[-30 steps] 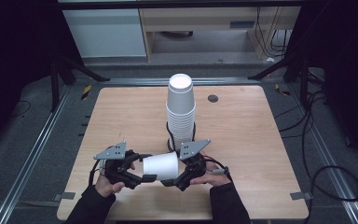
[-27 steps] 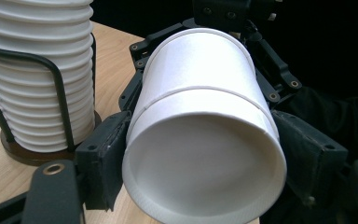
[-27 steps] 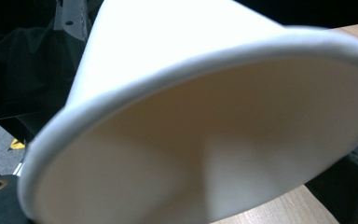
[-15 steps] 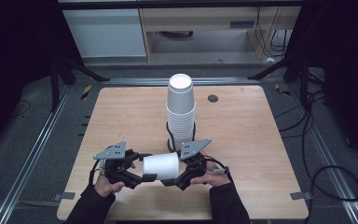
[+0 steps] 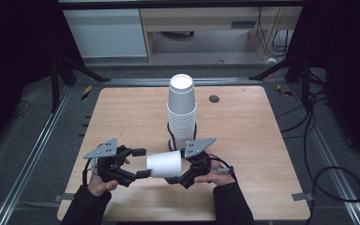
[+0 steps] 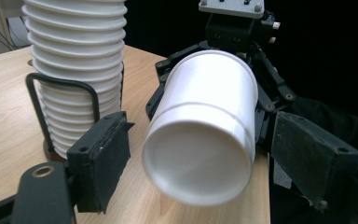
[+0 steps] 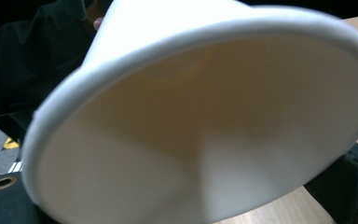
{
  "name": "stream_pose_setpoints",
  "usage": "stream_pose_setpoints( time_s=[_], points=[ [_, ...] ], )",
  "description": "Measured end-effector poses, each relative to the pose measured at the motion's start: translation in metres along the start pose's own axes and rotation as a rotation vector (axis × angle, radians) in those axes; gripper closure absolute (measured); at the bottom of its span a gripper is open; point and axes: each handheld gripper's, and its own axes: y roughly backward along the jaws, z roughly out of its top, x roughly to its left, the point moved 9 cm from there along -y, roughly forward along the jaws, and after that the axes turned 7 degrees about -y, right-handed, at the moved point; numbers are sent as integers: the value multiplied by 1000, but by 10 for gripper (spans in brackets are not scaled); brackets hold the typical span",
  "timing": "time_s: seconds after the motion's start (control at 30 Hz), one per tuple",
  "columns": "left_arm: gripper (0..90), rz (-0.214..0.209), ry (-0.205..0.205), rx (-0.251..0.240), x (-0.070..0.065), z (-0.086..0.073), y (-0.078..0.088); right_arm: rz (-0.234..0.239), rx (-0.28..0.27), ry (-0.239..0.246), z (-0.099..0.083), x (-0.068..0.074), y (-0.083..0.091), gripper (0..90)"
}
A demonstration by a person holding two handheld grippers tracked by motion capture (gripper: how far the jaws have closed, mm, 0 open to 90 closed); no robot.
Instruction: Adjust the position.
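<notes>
A white paper cup [image 5: 164,164] lies on its side in the air near the table's front edge, held between both grippers. My right gripper [image 5: 177,167] is shut on its rim end; in the right gripper view the cup's open mouth [image 7: 205,126] faces the camera. My left gripper [image 5: 140,162] stands open around the base end. In the left gripper view the cup's base [image 6: 198,161] sits between the two pads [image 6: 103,156] with a gap on each side. Behind the cup there, the right gripper [image 6: 235,32] grips it.
A tall stack of white paper cups [image 5: 182,110] stands upside down in a black wire holder [image 6: 60,84] at the table's middle, just behind the held cup. A dark round hole [image 5: 214,98] lies at the back right of the wooden table [image 5: 262,154].
</notes>
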Motion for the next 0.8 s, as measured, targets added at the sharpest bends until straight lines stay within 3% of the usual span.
stream_pose_setpoints(
  time_s=[0.23, 0.5, 0.8],
  points=[
    [177, 33, -10, 21, 6, -1, 9, -41, 5, 19, 7, -6, 12, 83],
    [169, 55, -38, 185, 11, -22, 5, -81, 63, 43, 12, -13, 19, 82],
    [165, 10, -67, 301, 3, -39, -11, -70, 116, 59, 9, -13, 12, 81]
  ],
)
